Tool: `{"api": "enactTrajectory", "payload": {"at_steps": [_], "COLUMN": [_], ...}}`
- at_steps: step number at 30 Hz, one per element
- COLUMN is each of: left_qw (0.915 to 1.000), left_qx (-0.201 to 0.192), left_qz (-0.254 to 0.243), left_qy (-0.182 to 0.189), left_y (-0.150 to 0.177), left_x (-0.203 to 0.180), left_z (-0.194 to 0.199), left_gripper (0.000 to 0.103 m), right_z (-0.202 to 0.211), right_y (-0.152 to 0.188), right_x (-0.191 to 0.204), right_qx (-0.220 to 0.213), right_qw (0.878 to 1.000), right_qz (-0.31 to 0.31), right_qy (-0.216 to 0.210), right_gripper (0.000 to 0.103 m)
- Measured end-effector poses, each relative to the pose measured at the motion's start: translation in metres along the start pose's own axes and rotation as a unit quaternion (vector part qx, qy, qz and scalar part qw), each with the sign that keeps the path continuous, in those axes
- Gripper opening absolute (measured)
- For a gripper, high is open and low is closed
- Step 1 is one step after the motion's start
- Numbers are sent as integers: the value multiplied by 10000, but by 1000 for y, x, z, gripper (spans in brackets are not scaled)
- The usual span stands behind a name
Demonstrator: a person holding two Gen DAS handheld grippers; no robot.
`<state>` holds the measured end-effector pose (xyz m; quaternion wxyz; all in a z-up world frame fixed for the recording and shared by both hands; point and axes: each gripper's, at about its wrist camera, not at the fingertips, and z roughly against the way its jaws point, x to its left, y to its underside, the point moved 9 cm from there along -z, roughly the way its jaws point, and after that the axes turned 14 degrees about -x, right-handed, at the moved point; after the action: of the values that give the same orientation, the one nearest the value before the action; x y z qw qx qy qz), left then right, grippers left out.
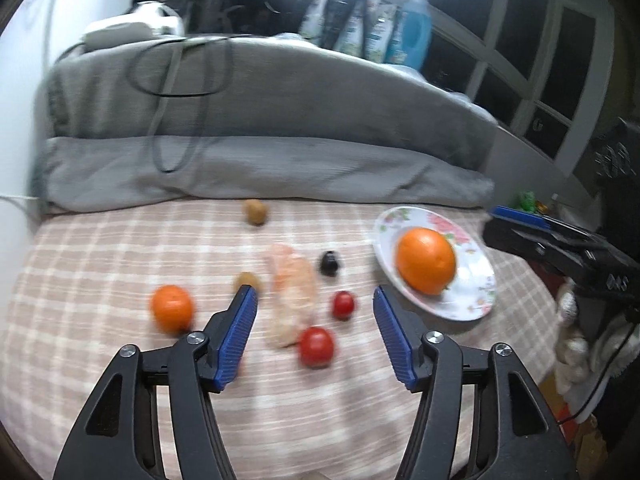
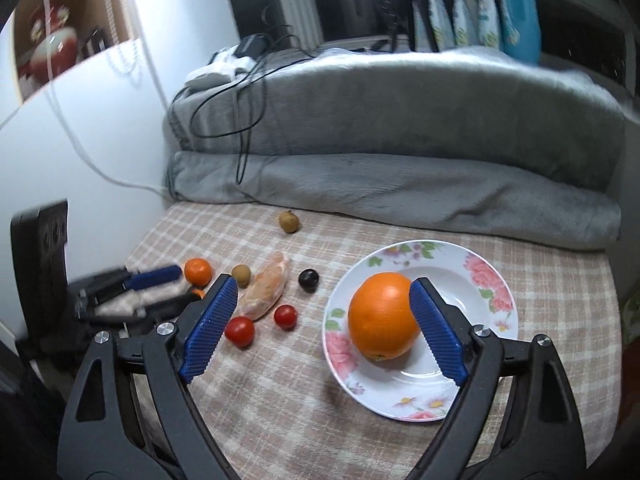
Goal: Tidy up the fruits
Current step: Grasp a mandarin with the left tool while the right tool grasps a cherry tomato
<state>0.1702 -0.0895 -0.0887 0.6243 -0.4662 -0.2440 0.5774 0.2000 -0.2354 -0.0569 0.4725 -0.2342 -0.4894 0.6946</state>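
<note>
I am holding my right gripper (image 2: 320,320) wide apart, so the big orange (image 2: 382,316) is sitting free on the plate (image 2: 496,320) near the bed's right edge; my left gripper (image 1: 316,316) is hanging apart over the small fruits, clamping nothing

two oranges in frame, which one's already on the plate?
The bigger orange. It sits on the floral plate. The smaller orange lies on the checked cloth at the far left, beyond the brown fruit and tomatoes.
</note>
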Motion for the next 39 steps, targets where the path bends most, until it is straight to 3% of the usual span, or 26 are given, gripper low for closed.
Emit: {"api": "enactTrajectory", "payload": {"at_steps": [9,15,22,26,30,39], "left_qw": [9968,9944,9942,9948,9946,9926], "left_qx": [85,146,246,364,498,714], "left_qz": [263,344,547,559,671,870], "left_qy": [-751,-984,-894,-774,-621,-464], "left_y": [8,15,17,20,24,32], "left_x": [79,102,114,112,109,110], "left_z": [13,15,4,-5,-16,-39], "left_gripper": [61,61,61,54,51,46], "right_z": [-7,-16,-31,-38,-48,-73], "right_y": [20,36,53,60,69,90], "right_x": [34,50,63,72,79,86], "right_qx": [139,324,595,735,932,1314], "right_qw": [9992,9979,9955,9934,9909,9854], "right_qz": [183,251,304,338,310,168], "right_qy": [-313,-497,-670,-815,-924,-1065], "right_gripper": [90,90,85,80,66,52]}}
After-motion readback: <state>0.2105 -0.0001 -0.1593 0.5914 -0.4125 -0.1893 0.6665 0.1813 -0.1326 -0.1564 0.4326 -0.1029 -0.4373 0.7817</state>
